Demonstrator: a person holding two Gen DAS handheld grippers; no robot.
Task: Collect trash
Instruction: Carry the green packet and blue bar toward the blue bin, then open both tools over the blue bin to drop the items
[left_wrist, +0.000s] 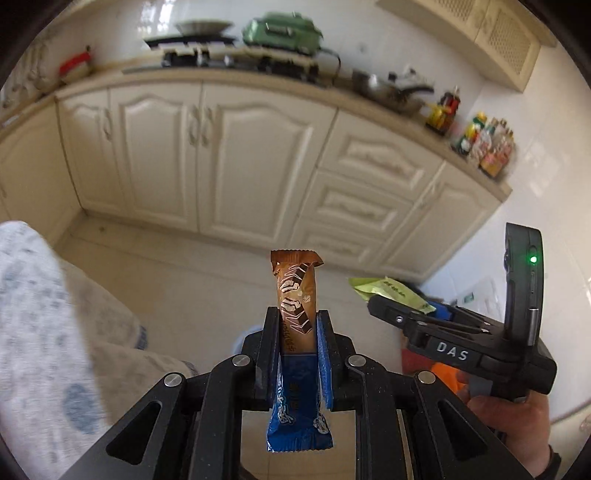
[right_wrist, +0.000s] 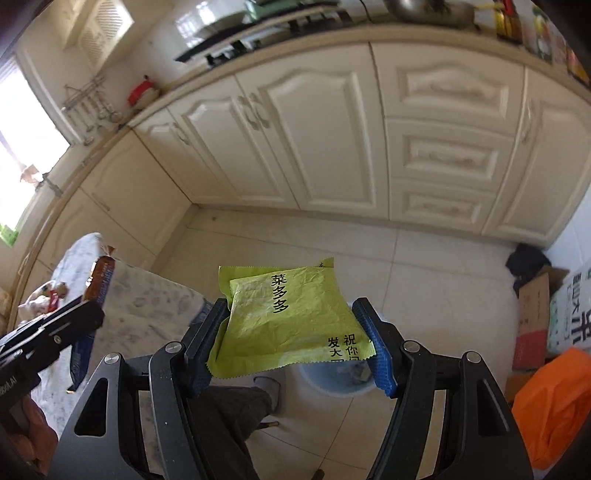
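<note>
Pinching brown-blue wrapper (left_wrist: 297, 325) between left fingers (left_wrist: 271, 343); green packet (right_wrist: 291, 317) clamped between right fingers (right_wrist: 373, 339).

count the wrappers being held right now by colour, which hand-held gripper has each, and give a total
brown and blue wrappers: 1, the snack bar wrapper clamped in the left hand-held gripper
green wrappers: 1, the green wrapper held across the right hand-held gripper
total: 2
</note>
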